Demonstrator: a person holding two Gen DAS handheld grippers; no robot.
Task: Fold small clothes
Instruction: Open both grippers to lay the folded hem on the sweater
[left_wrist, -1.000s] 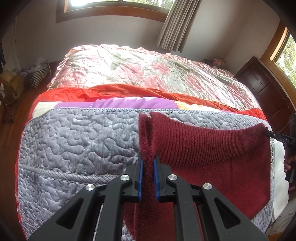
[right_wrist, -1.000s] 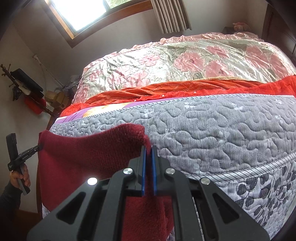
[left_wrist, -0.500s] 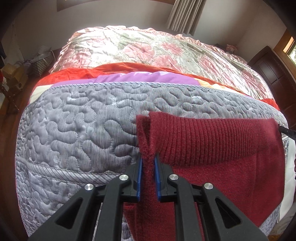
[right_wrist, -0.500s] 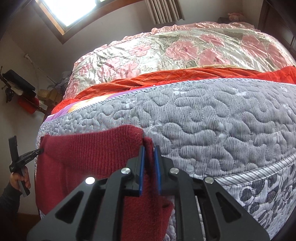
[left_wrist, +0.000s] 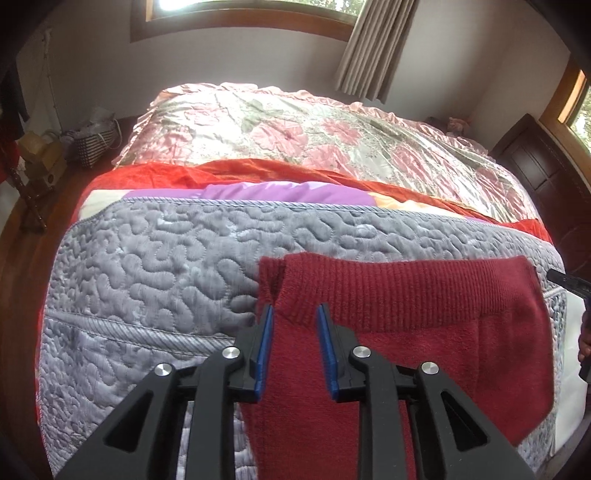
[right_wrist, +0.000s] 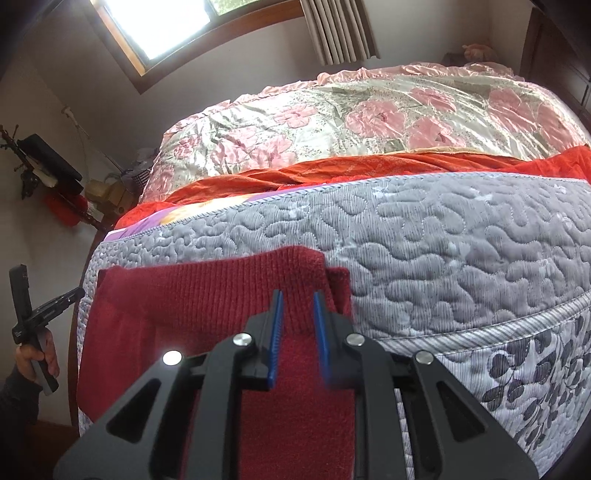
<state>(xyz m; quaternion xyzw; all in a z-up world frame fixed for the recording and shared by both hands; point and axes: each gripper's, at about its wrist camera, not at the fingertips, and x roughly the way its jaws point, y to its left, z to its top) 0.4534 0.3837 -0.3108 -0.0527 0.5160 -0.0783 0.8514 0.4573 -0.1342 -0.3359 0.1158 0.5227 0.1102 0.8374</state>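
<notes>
The lower part of the dark red garment (left_wrist: 424, 306) runs under the black gripper frames and off the bottom edge of both wrist views, so its hem cannot be seen. In the right wrist view the right jaw's blue pad is smeared by blur. The person's hand (right_wrist: 35, 360) at that view's left edge is half cut off. The clutter (left_wrist: 40, 158) on the floor past the bed's far left corner is too small to identify.
</notes>
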